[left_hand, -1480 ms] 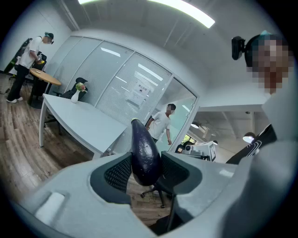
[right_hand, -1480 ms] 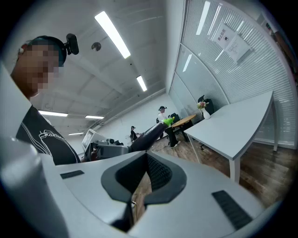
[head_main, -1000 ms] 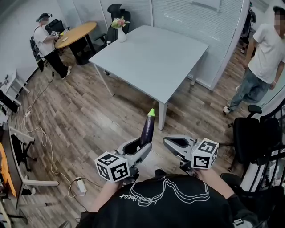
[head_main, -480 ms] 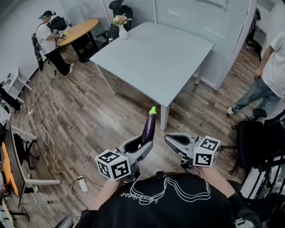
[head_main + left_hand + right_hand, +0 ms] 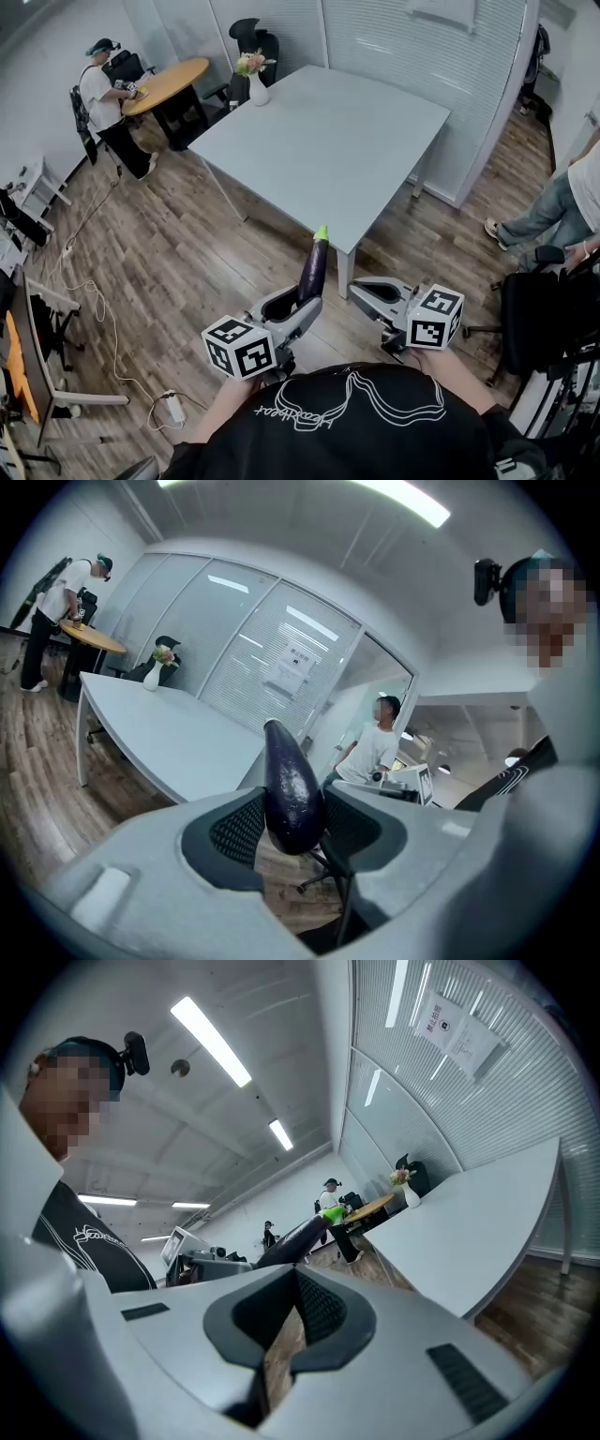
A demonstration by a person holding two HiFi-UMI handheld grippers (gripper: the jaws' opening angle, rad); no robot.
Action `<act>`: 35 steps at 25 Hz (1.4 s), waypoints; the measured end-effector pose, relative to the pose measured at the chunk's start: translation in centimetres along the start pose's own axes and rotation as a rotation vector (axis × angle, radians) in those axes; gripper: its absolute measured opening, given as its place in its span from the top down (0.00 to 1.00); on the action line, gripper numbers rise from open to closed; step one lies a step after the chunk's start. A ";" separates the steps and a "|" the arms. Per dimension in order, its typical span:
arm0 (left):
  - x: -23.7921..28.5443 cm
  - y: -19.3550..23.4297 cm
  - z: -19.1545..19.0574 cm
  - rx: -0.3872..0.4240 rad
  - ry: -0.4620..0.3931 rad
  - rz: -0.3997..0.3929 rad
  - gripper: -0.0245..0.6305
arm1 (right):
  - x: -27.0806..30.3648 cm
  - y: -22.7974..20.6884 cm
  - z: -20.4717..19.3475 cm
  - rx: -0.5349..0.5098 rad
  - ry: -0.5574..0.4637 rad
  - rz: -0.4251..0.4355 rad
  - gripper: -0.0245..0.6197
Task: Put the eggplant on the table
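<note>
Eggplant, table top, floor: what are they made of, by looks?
Eggplant: glossy dark-purple skin, sharp highlights, green tip; real or plastic, cannot tell. Table top: smooth matte pale grey, probably laminate or painted board. Floor: brown planks with grain, wood or wood-look laminate.

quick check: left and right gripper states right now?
Left gripper: closed on the eggplant.
Right gripper: closed, nothing between its jaws.
</note>
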State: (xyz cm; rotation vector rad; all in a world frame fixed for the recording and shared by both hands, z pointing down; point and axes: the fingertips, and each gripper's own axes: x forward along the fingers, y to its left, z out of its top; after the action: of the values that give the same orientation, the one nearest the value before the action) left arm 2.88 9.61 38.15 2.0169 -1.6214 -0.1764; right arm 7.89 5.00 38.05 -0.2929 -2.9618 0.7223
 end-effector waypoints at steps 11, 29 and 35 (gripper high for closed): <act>2.1 5.1 2.8 0.000 -0.006 -0.029 0.65 | 3.5 -4.9 1.5 0.024 -0.016 -0.071 0.95; 11.9 21.6 14.0 0.021 0.115 -0.161 0.65 | 15.5 -19.3 8.8 0.078 -0.077 -0.241 0.95; 15.7 26.1 16.7 0.042 0.170 -0.205 0.65 | 18.3 -23.6 11.0 0.092 -0.119 -0.303 0.95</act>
State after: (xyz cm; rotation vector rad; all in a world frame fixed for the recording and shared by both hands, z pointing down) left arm -22.58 -13.93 40.19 2.1657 -1.3251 -0.0437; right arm -15.29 -16.77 39.77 0.2088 -2.9707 0.8562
